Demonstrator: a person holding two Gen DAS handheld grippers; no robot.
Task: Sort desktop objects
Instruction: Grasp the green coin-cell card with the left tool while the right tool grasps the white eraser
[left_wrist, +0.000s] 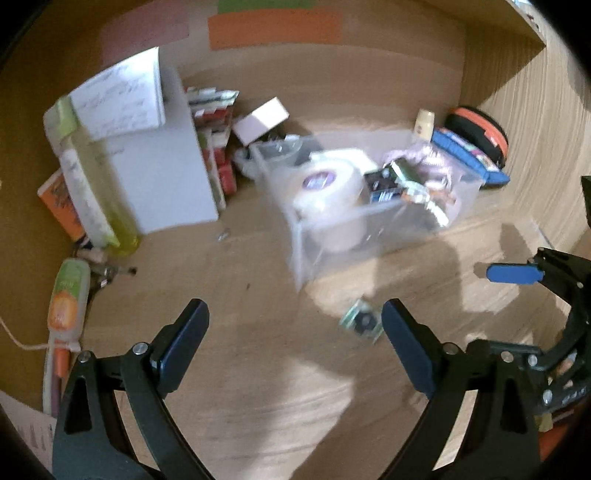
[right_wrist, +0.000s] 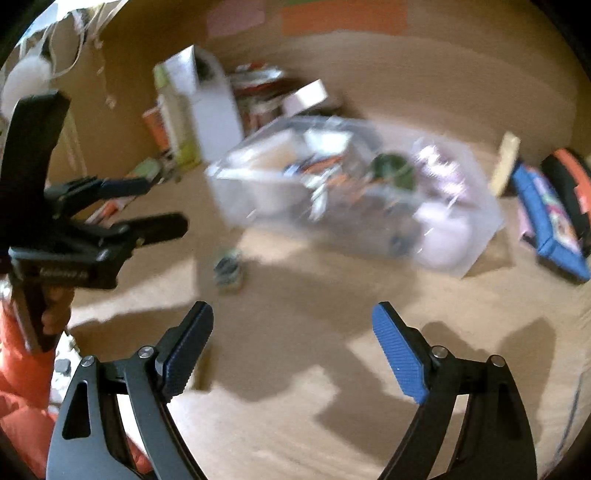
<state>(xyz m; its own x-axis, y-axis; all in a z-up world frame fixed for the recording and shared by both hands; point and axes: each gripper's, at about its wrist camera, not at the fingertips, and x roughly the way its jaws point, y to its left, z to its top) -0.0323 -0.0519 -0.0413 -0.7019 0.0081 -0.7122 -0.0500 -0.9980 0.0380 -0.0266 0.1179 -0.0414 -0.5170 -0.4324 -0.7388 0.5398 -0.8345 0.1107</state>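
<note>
We see both grippers spread wide and carrying nothing. The left gripper (left_wrist: 295, 321) has its jaws released above the bare wooden table (left_wrist: 229, 406), and a small green-and-black packet (left_wrist: 361, 320) lies flat on the wood just beside the inner face of its right-hand finger; we cannot tell whether the two touch. The right gripper (right_wrist: 293, 325) likewise has its jaws parted with only table surface between them. In the right wrist view the same small packet (right_wrist: 229, 271) sits ahead and to the left of that gripper, well clear of its fingers.

Beyond the packet stands a clear plastic bin (left_wrist: 369, 229), already holding a white tape roll (left_wrist: 327, 192), a dark blue box (left_wrist: 384, 186) and a jumble of blurred smaller packets. Left of the bin we see a white box (left_wrist: 162, 177) standing upright, a row of books (left_wrist: 216, 147) behind it, a yellow-green bottle (left_wrist: 92, 184) and a tube with an orange label (left_wrist: 68, 299) lying near the edge. A small pale box (left_wrist: 260, 120) rests behind the bin. To the bin's right are a blue case (left_wrist: 469, 155), a black-and-orange round case (left_wrist: 480, 129) and a cream bottle (left_wrist: 424, 123). Both views are smeared by motion blur.
</note>
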